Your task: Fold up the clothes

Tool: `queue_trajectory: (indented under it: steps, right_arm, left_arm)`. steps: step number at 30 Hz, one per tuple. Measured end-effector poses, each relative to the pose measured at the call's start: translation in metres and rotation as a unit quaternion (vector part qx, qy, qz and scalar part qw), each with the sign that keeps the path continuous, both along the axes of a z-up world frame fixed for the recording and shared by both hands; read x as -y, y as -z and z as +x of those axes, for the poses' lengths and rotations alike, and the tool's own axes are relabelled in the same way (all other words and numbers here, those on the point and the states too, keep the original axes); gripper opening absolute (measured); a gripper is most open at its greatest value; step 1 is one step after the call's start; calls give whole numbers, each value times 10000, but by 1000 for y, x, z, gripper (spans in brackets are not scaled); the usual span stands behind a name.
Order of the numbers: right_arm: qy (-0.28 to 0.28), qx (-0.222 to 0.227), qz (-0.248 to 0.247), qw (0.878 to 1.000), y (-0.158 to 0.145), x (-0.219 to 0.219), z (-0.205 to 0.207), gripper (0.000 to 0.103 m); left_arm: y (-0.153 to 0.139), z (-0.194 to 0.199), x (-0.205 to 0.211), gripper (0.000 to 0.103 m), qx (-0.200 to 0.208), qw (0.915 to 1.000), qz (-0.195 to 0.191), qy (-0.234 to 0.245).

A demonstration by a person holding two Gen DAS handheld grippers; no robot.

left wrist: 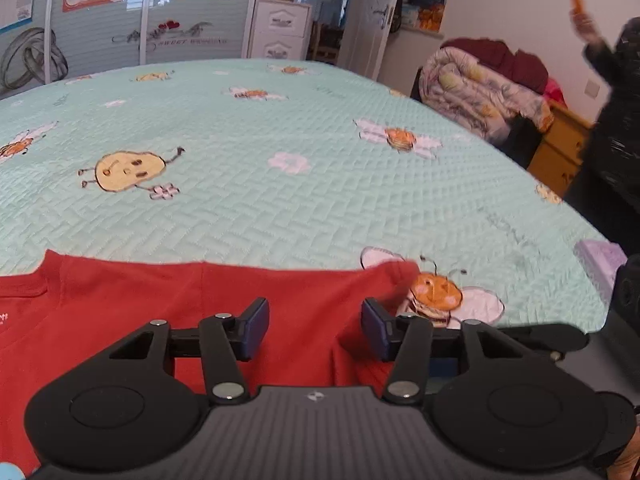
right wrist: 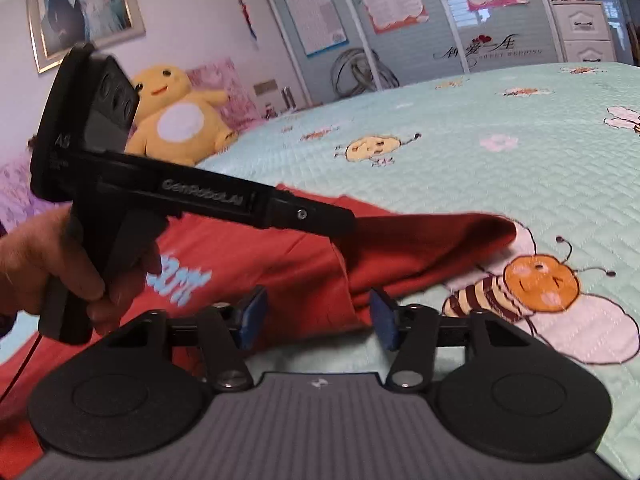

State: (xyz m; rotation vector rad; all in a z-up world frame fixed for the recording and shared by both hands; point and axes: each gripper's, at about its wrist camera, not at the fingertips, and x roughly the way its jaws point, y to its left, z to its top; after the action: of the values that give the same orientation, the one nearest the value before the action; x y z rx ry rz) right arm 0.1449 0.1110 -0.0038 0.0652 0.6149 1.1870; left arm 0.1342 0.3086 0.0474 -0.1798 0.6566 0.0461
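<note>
A red T-shirt (left wrist: 168, 300) with pale lettering lies flat on the mint quilted bedspread (left wrist: 280, 184) at the bed's near edge. My left gripper (left wrist: 315, 326) hovers open just above the shirt near its right sleeve (left wrist: 384, 280), nothing between its blue pads. In the right wrist view the same red T-shirt (right wrist: 280, 264) shows blue print, its sleeve (right wrist: 440, 236) reaching toward a bee picture. My right gripper (right wrist: 318, 318) is open over the shirt's lower part. The left gripper (right wrist: 192, 196), held by a hand (right wrist: 48, 256), crosses that view above the shirt.
The bedspread (right wrist: 500, 168) stretches far and right with cartoon bees and flowers. A yellow plush toy (right wrist: 176, 120) sits at the headboard. Rolled quilts (left wrist: 480, 92) rest on a wooden cabinet (left wrist: 560, 152) beside the bed. A person in dark clothes (left wrist: 616, 128) stands at right.
</note>
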Motion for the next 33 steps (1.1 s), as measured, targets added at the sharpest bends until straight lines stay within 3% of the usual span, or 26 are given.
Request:
queue_trajectory:
  steps: [2, 4, 5, 10, 14, 20, 24, 25, 26, 28, 30, 33]
  right_arm:
    - [-35, -61, -77, 9999, 2, -2, 0, 23]
    - [-52, -40, -104, 9999, 0, -2, -1, 11]
    - [-45, -16, -105, 9999, -1, -2, -2, 0]
    - [231, 332, 256, 9989, -33, 20, -12, 0]
    - [255, 673, 492, 9962, -66, 53, -26, 0]
    - [506, 331, 1481, 9871, -83, 94, -21, 1]
    - [1146, -210, 1550, 9810, -67, 93, 5, 10]
    - [1229, -384, 1539, 9797, -61, 92, 11, 18]
    - [1265, -543, 1501, 9790, -56, 88, 14, 26]
    - [1206, -922, 1408, 9783, -45, 76, 21, 33]
    - [1039, -1390, 1329, 9758, -34, 59, 28, 33]
    - [608, -1883, 1019, 9749, -22, 32, 28, 35]
  left_arm:
    - [9, -3, -6, 59, 50, 9999, 49, -90]
    - [18, -5, -12, 59, 101, 9997, 98, -180]
    - [22, -7, -15, 59, 126, 9996, 123, -226]
    - [43, -13, -29, 63, 249, 9984, 254, -446]
    - [45, -8, -21, 67, 218, 9970, 571, -472]
    - [46, -6, -18, 69, 188, 9958, 739, -500]
    - [45, -5, -11, 75, 120, 9930, 1020, -592]
    - [42, -4, -9, 76, 82, 9922, 1075, -623]
    - [38, -6, -9, 76, 64, 9927, 997, -681]
    - [26, -19, -12, 75, 242, 9937, 683, -860]
    - [12, -38, -16, 75, 569, 9920, 254, -1096]
    - [-2, -75, -22, 75, 619, 9872, -230, -1453]
